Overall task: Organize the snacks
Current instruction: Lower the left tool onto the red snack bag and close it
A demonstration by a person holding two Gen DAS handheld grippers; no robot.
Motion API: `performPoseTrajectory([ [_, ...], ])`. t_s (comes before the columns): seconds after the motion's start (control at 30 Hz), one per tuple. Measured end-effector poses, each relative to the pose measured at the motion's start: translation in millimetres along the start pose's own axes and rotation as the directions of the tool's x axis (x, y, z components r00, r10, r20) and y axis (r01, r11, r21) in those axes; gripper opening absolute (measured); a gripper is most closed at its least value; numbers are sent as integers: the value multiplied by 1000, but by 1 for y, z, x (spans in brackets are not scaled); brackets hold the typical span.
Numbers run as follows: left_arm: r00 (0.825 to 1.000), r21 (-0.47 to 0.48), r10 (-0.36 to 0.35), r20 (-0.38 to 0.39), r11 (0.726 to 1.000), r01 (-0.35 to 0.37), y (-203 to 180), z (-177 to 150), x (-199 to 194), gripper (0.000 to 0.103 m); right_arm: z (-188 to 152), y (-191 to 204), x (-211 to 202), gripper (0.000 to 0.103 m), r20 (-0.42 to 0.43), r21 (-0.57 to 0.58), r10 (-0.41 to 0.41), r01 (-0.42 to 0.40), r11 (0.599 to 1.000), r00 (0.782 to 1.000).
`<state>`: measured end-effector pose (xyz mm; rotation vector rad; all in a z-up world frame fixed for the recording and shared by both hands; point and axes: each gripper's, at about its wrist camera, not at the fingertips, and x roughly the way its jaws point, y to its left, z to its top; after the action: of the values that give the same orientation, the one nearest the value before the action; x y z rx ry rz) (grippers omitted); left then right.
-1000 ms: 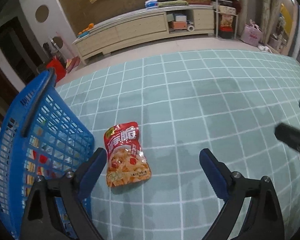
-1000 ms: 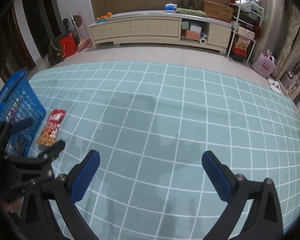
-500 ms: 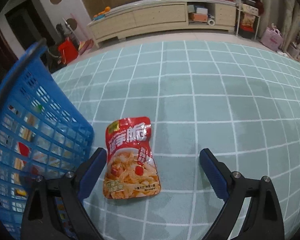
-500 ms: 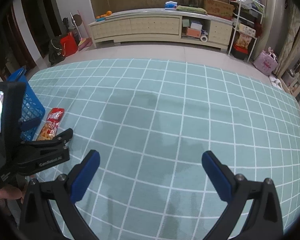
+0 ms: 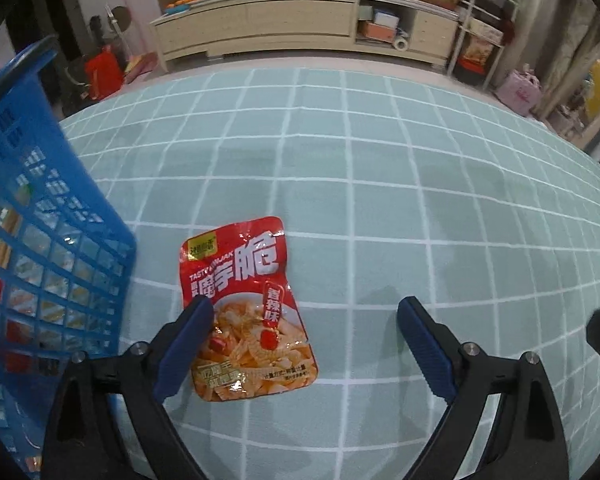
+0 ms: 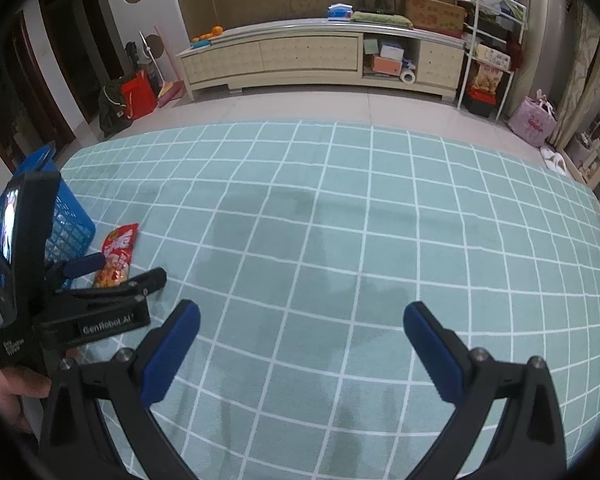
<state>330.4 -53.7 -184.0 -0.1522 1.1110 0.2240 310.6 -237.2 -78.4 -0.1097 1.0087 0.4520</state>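
Note:
A red snack pouch [image 5: 244, 300] lies flat on the teal grid rug, just right of a blue plastic basket [image 5: 40, 248] that holds several snack packs. My left gripper [image 5: 304, 320] is open and low over the rug; its left finger [image 5: 188, 340] overlaps the pouch's left edge, and the pouch lies partly between the fingers. My right gripper [image 6: 300, 324] is open and empty over bare rug to the right. In the right wrist view the left gripper [image 6: 112, 276], the pouch [image 6: 118, 248] and the basket [image 6: 66, 224] show at the left.
The teal rug [image 5: 380, 200] spreads ahead and to the right. A long low cabinet [image 6: 316, 56] stands along the far wall, with a white shelf rack [image 6: 492, 52] and a pink bag [image 6: 534, 122] to its right. A red bag [image 6: 136, 94] sits at the far left.
My left gripper has moved forward and down to the pouch, which now lies larger and partly between the open fingers. The right gripper has hardly moved.

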Motion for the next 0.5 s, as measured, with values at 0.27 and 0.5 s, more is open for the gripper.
performPoseTrajectory([
  [0.27,995,-3,-103,-9,995,103,-3,2,-2,92,0,-1,1,103,-2,6,1,-1,1000,1000],
  [0.5,996,-80,-80,-29,994,78,16,8,2,92,0,-1,1,103,-4,7,0,0,1000,1000],
])
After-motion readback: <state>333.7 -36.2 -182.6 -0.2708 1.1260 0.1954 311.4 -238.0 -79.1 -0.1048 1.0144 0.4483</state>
